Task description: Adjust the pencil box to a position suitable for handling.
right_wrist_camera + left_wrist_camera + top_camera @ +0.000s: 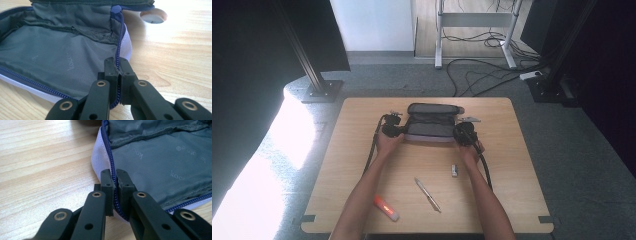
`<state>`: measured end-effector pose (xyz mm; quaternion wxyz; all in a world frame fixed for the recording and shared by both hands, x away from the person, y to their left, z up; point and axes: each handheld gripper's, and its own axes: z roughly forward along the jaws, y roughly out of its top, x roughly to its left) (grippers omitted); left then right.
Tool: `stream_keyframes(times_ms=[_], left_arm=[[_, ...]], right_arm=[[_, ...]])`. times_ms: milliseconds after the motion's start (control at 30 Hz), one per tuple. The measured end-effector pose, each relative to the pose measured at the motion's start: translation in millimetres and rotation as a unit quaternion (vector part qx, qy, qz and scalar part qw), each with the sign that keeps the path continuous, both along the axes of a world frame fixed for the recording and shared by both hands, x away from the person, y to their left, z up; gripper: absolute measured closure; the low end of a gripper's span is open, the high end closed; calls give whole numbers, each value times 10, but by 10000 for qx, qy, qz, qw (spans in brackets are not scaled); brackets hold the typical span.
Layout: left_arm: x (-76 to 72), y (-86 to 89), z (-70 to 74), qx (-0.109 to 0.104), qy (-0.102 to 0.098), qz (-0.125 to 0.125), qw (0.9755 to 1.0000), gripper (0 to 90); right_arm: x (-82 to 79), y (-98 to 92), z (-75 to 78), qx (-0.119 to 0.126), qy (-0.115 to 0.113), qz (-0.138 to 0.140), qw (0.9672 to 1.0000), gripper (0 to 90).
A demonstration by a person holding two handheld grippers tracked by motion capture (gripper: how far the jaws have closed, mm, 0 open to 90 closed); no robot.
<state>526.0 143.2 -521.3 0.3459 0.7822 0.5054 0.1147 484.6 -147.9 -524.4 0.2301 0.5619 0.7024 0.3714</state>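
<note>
An open pencil case (431, 122) is lying flat on the wooden desk (362, 165), a little past the middle. Its long side is running from left to right, straight across in front of the person. The grey lining is facing up, and a blue zipper (111, 167) is running round the edge.

The case is being held at both short ends at once. At its left end the zipper edge is being pinched by the left claw (113, 173), with the jaws pressed together on the blue teeth. At its right end the same edge (121, 37) is being pinched by the right claw (117, 62), and those jaws are pressed together on it too. In the high view the left claw (398, 131) and the right claw (459, 134) are sitting at the two ends, so the case is lying between them.

Each hand is nearer to its own end, so neither hand is being asked to cross over. The case is probably going to be pulled along its long side or lifted evenly.

Nearer the person, a pen (427, 194), an orange marker (386, 208) and a small silver thing (454, 170) are lying well apart from the case.
</note>
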Motion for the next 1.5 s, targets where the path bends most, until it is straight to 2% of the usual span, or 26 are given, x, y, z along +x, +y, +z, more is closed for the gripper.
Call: stream_keyframes(times_ms=[100, 233, 433, 767, 1500], left_arm=[[-5, 21, 22, -45, -9, -7, 10000, 861], [-54, 88, 120, -191, -103, -9, 9998, 862], [-130, 130, 214, -177, -218, -53, 9996, 862], [-301, 245, 388, -303, -388, -96, 9987, 862], [-490, 410, 588, -393, -628, -74, 9972, 862]], right_arm=[[-18, 13, 31, -14, -44, -5, 10000, 863], [-51, 35, 91, 20, -154, 37, 9999, 863], [-102, 53, 179, 75, -294, 113, 9995, 864], [-211, 102, 306, 175, -469, 205, 9985, 864], [-340, 214, 418, 234, -683, 423, 9965, 864]])
